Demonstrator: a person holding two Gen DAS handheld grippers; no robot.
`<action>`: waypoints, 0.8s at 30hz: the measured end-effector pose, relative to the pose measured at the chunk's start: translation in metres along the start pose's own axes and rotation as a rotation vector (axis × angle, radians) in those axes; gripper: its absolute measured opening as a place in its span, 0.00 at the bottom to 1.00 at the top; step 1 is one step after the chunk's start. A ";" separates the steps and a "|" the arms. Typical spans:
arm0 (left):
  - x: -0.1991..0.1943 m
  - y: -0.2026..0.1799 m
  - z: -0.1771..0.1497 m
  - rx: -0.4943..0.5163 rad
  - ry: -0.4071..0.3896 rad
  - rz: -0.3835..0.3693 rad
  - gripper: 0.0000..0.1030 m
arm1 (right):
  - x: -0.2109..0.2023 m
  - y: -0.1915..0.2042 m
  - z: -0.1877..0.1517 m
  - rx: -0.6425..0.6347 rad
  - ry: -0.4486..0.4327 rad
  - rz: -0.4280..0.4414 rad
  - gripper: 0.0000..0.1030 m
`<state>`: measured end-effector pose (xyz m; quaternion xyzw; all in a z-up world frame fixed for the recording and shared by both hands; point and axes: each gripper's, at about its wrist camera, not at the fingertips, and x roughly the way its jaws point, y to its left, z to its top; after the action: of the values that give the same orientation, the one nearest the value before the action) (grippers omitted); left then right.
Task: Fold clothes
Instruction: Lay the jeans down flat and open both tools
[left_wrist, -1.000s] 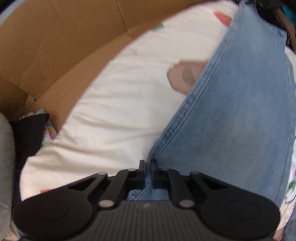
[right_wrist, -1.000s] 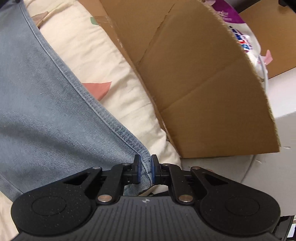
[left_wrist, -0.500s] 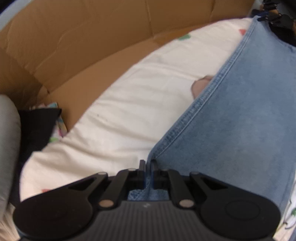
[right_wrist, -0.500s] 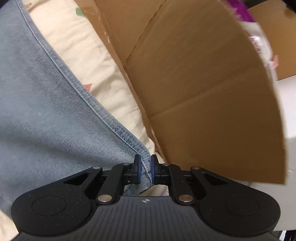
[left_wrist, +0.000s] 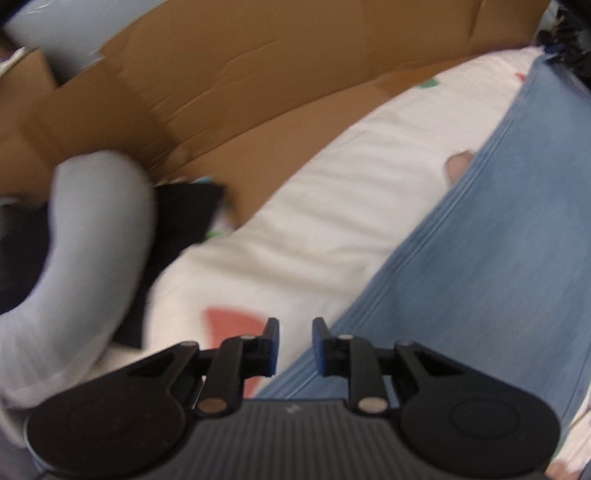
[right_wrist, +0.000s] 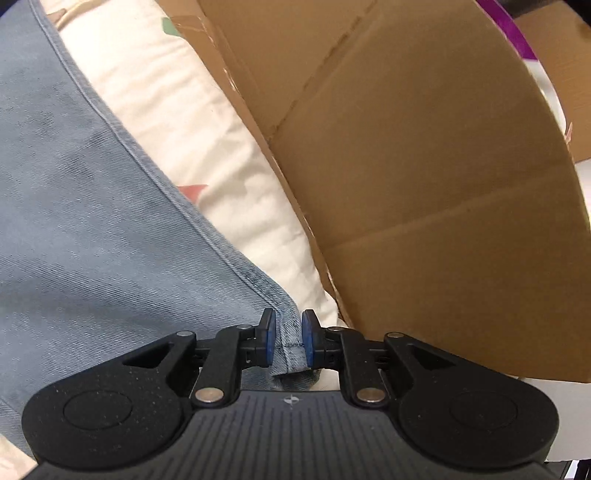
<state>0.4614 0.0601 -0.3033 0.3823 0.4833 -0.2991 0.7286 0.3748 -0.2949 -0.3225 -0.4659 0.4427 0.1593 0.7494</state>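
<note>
While both jaws ease apart, left gripper (left_wrist: 294, 345) empty, right gripper (right_wrist: 289, 341) astride jeans (right_wrist: 92, 206) hem — cardboard box (right_wrist: 424, 166) beside.

A: What does the left gripper (left_wrist: 294, 345) look like?

B: Matte black, with two round discs flanking a ribbed centre plate. Silver rivets pin the angled link arms, and the fingers (left_wrist: 271, 345) carry blue pads on their inner faces.

A: And the right gripper (right_wrist: 289, 341)?

B: Same build: speckled black shell, ribbed plate with a small cross-shaped mark just behind the fingers (right_wrist: 269, 341), silver rivets, blue rounded pads.
</note>
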 end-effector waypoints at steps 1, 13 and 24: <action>-0.001 0.004 -0.004 -0.004 0.012 0.005 0.21 | -0.002 0.002 0.001 0.002 -0.011 0.008 0.16; 0.026 -0.016 -0.028 0.101 0.090 0.039 0.31 | -0.029 0.044 0.054 -0.012 -0.183 0.209 0.31; 0.056 -0.029 -0.027 0.204 0.091 0.105 0.40 | -0.013 0.084 0.103 0.021 -0.253 0.368 0.35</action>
<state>0.4448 0.0639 -0.3703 0.4923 0.4621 -0.2906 0.6780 0.3657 -0.1634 -0.3406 -0.3458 0.4245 0.3456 0.7621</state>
